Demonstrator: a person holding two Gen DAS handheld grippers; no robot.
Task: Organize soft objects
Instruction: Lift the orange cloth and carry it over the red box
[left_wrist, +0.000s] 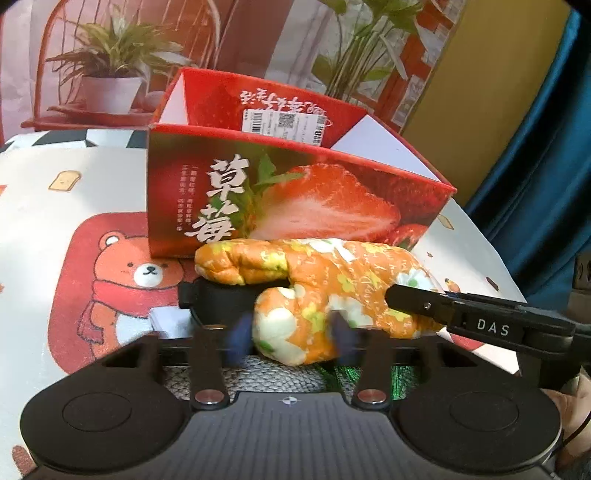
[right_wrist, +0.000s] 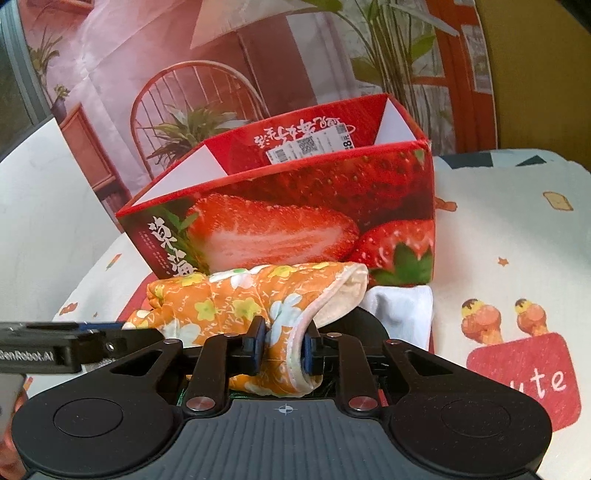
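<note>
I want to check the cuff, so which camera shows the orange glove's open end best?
The right wrist view: the orange glove shows its pale cuff, pinched by the right gripper. The left wrist view shows only its finger end.

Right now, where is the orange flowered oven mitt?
The oven mitt is held off the tablecloth by both grippers, right at its cuff, left at the other end, just in front of the strawberry box.
</note>
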